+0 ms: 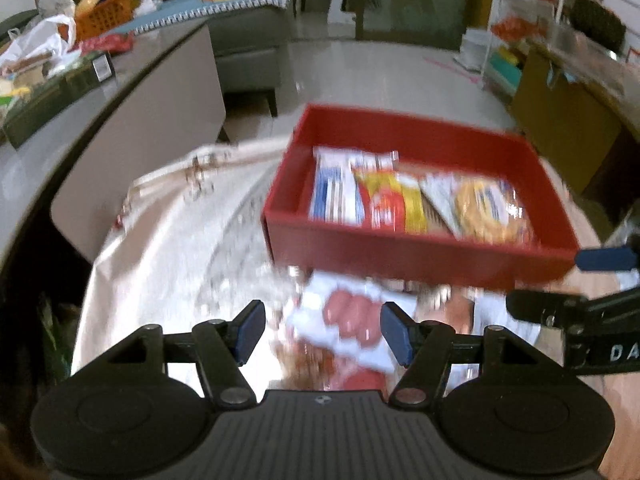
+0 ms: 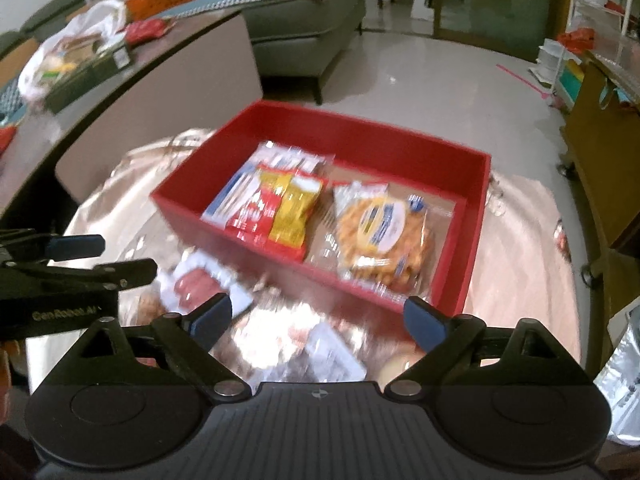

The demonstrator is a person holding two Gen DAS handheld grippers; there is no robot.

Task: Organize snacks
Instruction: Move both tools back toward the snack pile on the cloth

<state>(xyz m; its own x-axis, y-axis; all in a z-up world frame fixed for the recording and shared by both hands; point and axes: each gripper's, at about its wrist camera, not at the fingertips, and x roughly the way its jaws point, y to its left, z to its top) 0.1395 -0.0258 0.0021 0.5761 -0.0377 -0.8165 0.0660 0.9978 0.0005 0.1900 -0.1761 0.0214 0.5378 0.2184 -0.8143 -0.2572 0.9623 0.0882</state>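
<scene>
My left hand-held gripper has its jaws spread apart with nothing held, and between its blue pads I can see a white packet with pink sausages lying on the bench, just in front of the red box. My right hand-held gripper is spread wider still, also holding nothing, and it hangs over a blurred scatter of wrapped snacks on the shiny cloth near the box's front wall. From that side the same sausage packet shows to the left, close to the tips of my other gripper. Beyond both, the red box sits on the bench and holds three things side by side: a blue and white packet at the left, a red and yellow packet lying partly over it, and a clear bag of round golden crackers at the right (its label is too blurred to read). Farther off, to the left, a long grey counter carries a white plastic bag and an orange basket, and a grey sofa stands behind it.
</scene>
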